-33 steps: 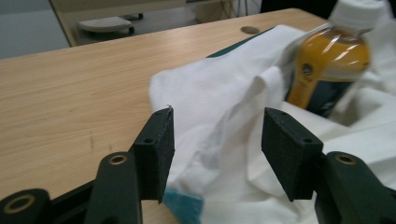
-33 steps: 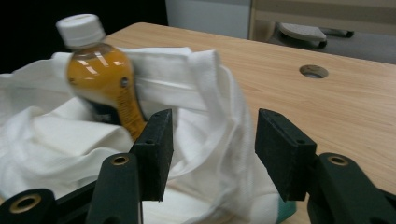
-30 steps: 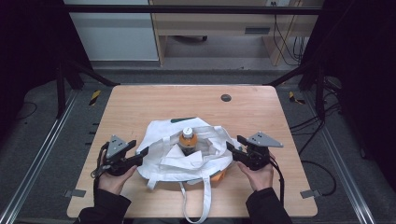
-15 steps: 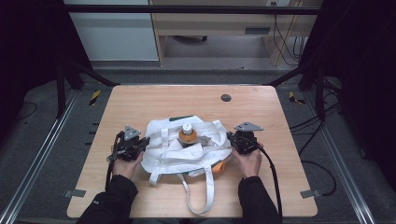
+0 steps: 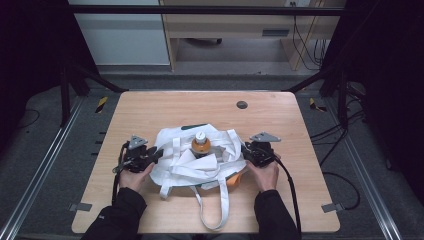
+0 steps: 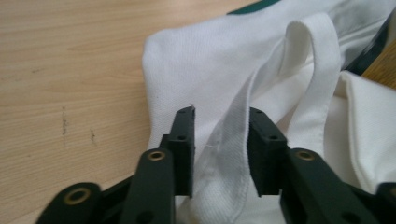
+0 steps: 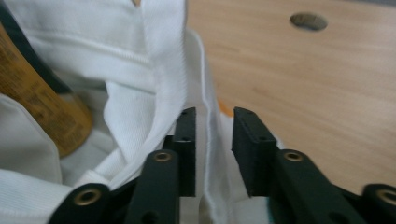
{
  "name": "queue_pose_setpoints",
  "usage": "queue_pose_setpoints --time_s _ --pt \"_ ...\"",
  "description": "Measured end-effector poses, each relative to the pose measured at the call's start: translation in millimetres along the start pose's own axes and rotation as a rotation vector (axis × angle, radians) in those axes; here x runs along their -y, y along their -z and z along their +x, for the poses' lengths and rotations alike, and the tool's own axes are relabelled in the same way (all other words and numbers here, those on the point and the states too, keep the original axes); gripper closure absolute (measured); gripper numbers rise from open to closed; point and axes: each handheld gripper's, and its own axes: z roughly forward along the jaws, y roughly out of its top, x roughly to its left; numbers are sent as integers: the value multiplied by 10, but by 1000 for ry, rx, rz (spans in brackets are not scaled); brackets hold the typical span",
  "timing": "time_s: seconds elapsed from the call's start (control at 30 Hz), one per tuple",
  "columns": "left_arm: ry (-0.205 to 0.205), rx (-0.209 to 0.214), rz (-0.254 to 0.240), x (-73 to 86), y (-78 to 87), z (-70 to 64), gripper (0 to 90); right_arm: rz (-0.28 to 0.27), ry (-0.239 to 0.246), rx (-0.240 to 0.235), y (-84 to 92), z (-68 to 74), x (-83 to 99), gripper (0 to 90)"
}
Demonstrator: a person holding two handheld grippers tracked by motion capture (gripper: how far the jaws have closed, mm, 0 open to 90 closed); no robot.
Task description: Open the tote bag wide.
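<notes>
Kneeling-close at the near edge: two sleeved forearms coming in from below, each hand carrying a gripper.

Left gripper [image 5: 156, 155] sitting at the left rim of the white tote bag [image 5: 192, 162], jaws apart and having just been opening; a fold of bag hem [image 6: 229, 154] standing between them in the left gripper view, pads not pressing on it.

Right gripper [image 5: 245, 150] mirroring this at the right rim, jaws likewise parted and just been opening, a seam of cloth [image 7: 212, 140] running up the gap, loose.

Bag lying crumpled at mid-bench, nearer the person's edge, long strap [image 5: 215, 210] trailing toward the near side. Orange-brown bottle [image 5: 201, 145] with pale cap standing in the bag's mouth, cloth bunched around it. Something orange peeking from under the bag's right corner; not identifiable.

Step in hand, by judgement: regripping the two rims, probably to spread or lift the mouth around the bottle. Next move calling for closing both jaws squarely on the hems, then drawing apart evenly so as not to tip the bottle.

Bench [image 5: 150, 110] of pale wood grain, faint scuffs, a round dark grommet [image 5: 242, 105] toward the far right.

Beyond: dark floor, black frame posts, cables at right, pale cabinet and desk against the far wall.
</notes>
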Motion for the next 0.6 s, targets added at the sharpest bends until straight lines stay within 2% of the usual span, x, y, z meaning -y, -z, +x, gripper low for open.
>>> queue_pose_setpoints --time_s 0.03,0.07,0.13,0.17,0.23,0.27,0.3,0.33,0.4,0.43,0.47,0.5,0.6 --pt "-2 9 -17 -7 41 14 470 -58 -33 -13 130 -46 -48 598" --pt "-1 38 -48 -13 132 38 437 -80 -45 -17 201 -76 -67 570" --pt "-6 46 -69 -11 237 67 400 -119 -76 -20 336 -133 -90 492" --pt "-6 46 -69 -11 237 67 374 -119 -76 -20 336 -133 -90 492" --pt "-3 70 -83 8 338 112 364 -128 -89 -17 461 -199 -84 444" --pt "-8 66 -89 26 384 132 352 -131 -83 -6 517 -230 -70 413" --pt "-29 45 -91 78 457 188 320 -119 -69 7 615 -282 -29 347" --pt "-29 45 -91 78 457 188 294 -121 -56 15 654 -312 1 318" --pt "-34 48 -101 158 501 260 269 -132 -55 24 690 -339 45 302" --pt "-36 50 -96 204 519 296 253 -125 -68 31 752 -406 144 277" --pt "-41 42 -88 249 538 332 253 -125 -68 31 752 -406 144 277" --pt "-34 28 -75 332 564 405 240 -107 -71 52 794 -471 257 248" --pt "-28 18 -62 406 586 474 226 -79 -82 64 821 -530 363 243"
